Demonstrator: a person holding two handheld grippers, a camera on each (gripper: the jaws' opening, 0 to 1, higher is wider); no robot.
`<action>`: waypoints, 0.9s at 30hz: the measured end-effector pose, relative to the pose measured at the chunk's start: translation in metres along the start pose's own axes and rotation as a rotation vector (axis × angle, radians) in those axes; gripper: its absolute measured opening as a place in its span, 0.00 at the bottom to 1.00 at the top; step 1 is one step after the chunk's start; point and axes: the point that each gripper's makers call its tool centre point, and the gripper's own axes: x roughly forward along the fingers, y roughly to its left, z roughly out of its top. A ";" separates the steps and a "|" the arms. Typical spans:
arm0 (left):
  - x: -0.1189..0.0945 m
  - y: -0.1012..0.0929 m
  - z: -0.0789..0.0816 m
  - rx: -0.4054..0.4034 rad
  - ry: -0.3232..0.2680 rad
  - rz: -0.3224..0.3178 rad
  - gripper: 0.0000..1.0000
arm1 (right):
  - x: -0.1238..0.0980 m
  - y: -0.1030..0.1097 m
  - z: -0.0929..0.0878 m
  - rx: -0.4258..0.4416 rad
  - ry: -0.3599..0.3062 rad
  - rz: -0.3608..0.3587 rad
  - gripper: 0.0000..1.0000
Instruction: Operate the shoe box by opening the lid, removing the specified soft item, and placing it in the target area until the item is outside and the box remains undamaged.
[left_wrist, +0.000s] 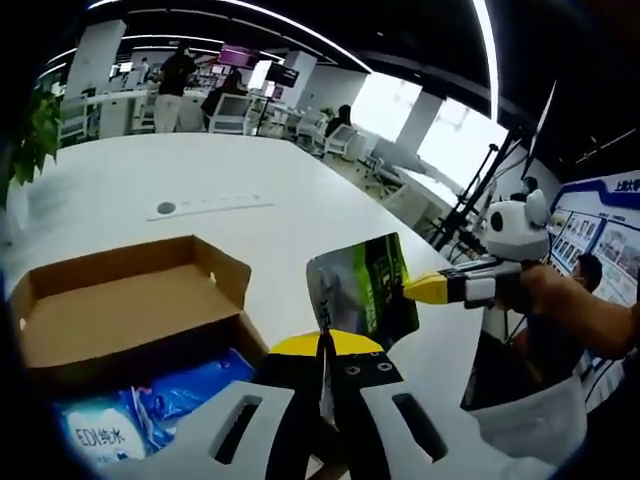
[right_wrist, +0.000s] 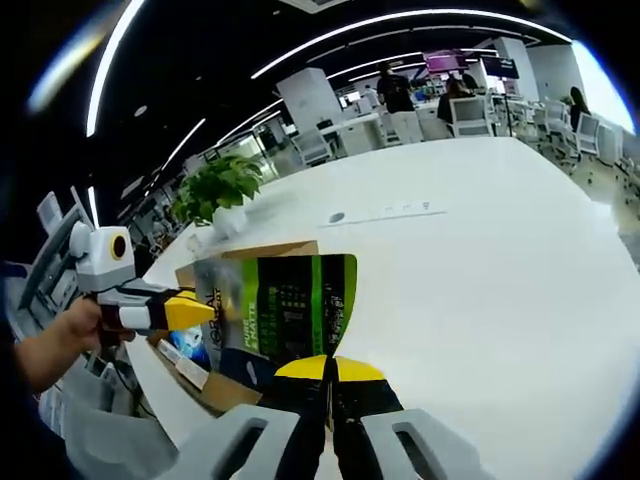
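Observation:
The soft item is a green and grey pouch (left_wrist: 362, 288), held in the air over the white table. My left gripper (left_wrist: 326, 350) is shut on its lower left edge. My right gripper (left_wrist: 428, 288) comes in from the right and pinches the pouch's right edge. In the right gripper view the pouch (right_wrist: 290, 305) hangs in front of me, with my right gripper (right_wrist: 329, 368) shut on its bottom edge and the left gripper (right_wrist: 200, 310) on its left edge. The cardboard shoe box (left_wrist: 120, 320) lies open at lower left, and blue packets (left_wrist: 150, 405) lie inside it.
The white table (left_wrist: 260, 170) stretches away, with a flat grey strip (left_wrist: 210, 207) on it. A potted plant (right_wrist: 222, 188) stands at the table's far edge. The box (right_wrist: 215, 392) sits behind the pouch near the table's edge. Chairs and people are far back.

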 end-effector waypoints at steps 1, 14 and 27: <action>0.002 0.000 -0.001 0.000 0.003 0.000 0.00 | 0.000 0.000 -0.001 -0.001 0.000 -0.002 0.00; 0.026 -0.002 -0.007 -0.001 0.031 0.004 0.00 | 0.003 -0.015 -0.006 0.009 0.015 -0.027 0.00; 0.047 0.001 -0.018 0.036 0.084 0.037 0.00 | 0.012 -0.036 -0.018 0.020 0.017 -0.055 0.00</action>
